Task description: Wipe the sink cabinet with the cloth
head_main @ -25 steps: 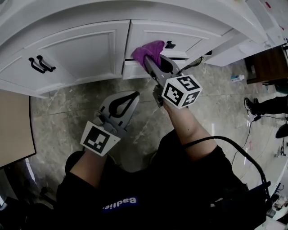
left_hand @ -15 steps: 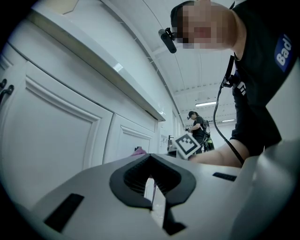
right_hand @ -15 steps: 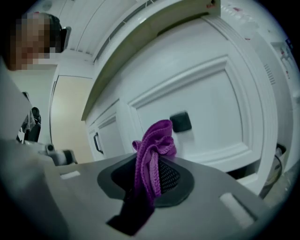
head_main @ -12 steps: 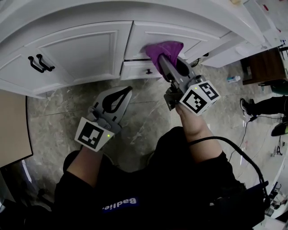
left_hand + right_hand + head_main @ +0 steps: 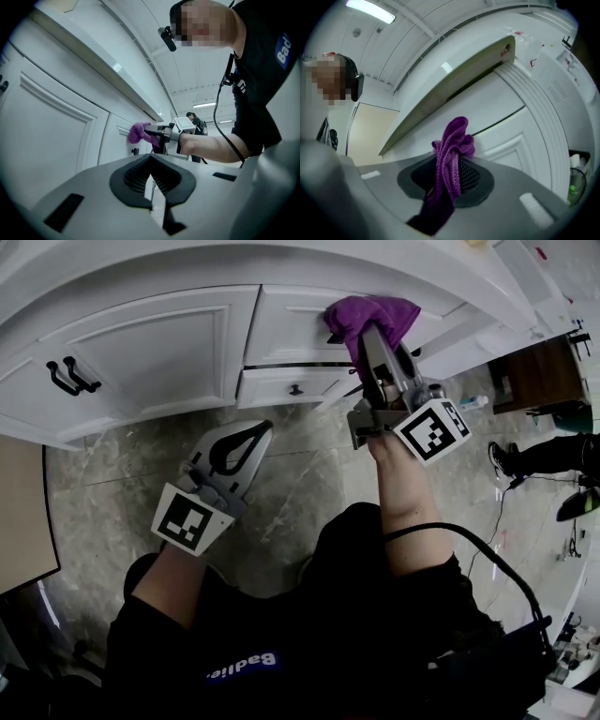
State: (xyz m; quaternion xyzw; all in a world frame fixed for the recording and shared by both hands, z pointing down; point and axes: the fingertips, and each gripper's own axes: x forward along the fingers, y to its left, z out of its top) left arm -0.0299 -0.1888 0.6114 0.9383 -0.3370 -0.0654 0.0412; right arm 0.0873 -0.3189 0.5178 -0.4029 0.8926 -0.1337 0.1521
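Note:
The purple cloth is bunched against the top drawer front of the white sink cabinet. My right gripper is shut on the cloth and presses it to the cabinet; its fingertips are buried in the fabric. In the right gripper view the cloth stands up between the jaws of the right gripper, touching the white panel. My left gripper hangs over the floor below the cabinet door, shut and empty. From the left gripper view, whose own jaws meet, the cloth shows to the right.
Black handles sit on the left door, and a small black knob on the lower drawer. Grey marble floor lies below. A wooden panel stands at left. A cable trails right, near a small bottle and another person's legs.
My right gripper has slid the cloth to the right along the drawer front. The left gripper has stayed almost where it was.

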